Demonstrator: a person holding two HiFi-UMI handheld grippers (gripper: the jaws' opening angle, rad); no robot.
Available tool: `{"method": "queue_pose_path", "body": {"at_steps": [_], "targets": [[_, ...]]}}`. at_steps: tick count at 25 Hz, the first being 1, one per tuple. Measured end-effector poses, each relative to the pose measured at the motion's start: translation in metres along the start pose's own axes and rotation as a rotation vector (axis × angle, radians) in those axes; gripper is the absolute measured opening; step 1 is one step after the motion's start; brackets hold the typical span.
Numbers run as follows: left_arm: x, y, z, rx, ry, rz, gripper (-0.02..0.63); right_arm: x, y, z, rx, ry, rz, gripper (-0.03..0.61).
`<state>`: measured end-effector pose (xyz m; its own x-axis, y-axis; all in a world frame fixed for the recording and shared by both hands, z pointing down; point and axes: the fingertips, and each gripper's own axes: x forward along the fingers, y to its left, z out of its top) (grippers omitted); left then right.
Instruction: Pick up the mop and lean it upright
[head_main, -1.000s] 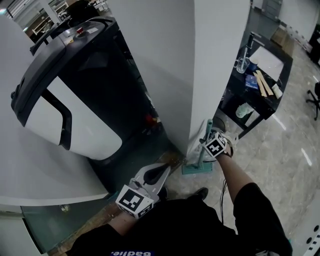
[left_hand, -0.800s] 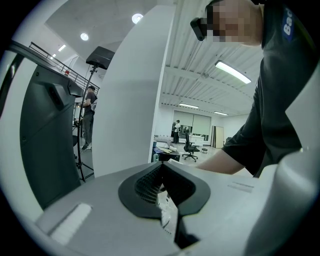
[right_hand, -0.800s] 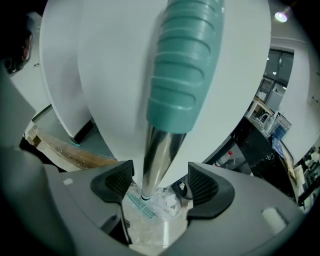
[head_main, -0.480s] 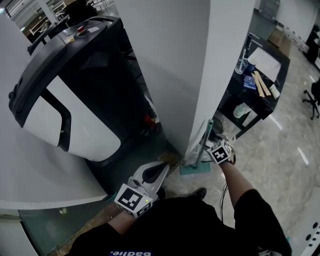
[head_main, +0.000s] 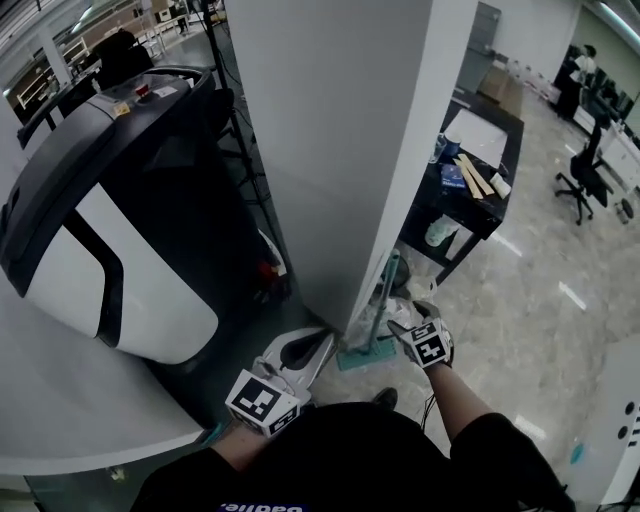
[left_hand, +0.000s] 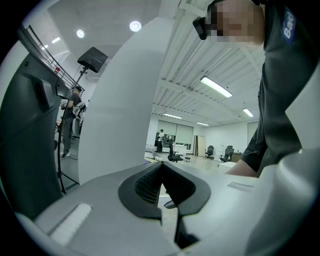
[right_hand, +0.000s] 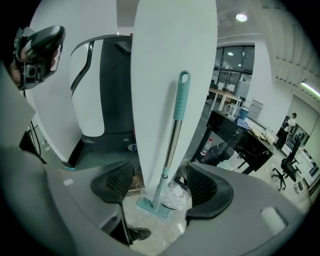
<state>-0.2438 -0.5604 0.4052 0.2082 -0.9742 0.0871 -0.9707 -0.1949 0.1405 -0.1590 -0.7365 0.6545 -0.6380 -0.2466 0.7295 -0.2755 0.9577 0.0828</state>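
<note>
My head camera looks steeply down from above onto the floor (head_main: 520, 330) beside the white pillar (head_main: 330, 150). The left gripper (head_main: 322, 342) camera faces level across the office; the right gripper (head_main: 403, 322) camera tilts down, near the pillar and mop (right_hand: 172, 135), which the head view shares

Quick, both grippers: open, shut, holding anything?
Left gripper: shut, empty.
Right gripper: open; jaws just opened wide, then eased in slightly. Nothing between them; the mop leans on the pillar beyond, untouched.
</note>
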Motion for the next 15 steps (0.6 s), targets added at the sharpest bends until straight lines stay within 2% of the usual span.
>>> {"method": "queue_pose_path", "body": {"at_steps": [4,7,11,15], "targets": [[-0.003,-0.005,0.002,-0.001,-0.013,-0.103,0.02,-0.035,0.03,-0.014,0.034,-0.013,-0.045,0.313],[-0.009,-0.011,-0.001,-0.016,-0.018,-0.171,0.02,-0.063,0.057,-0.026,0.076,-0.052,-0.064,0.229],[-0.01,-0.021,-0.028,-0.049,-0.003,-0.276,0.02,-0.099,0.086,-0.023,0.147,-0.176,-0.117,0.094],[-0.01,-0.044,-0.036,-0.04,0.034,-0.366,0.02,-0.132,0.11,-0.019,0.182,-0.253,-0.167,0.02]]}}
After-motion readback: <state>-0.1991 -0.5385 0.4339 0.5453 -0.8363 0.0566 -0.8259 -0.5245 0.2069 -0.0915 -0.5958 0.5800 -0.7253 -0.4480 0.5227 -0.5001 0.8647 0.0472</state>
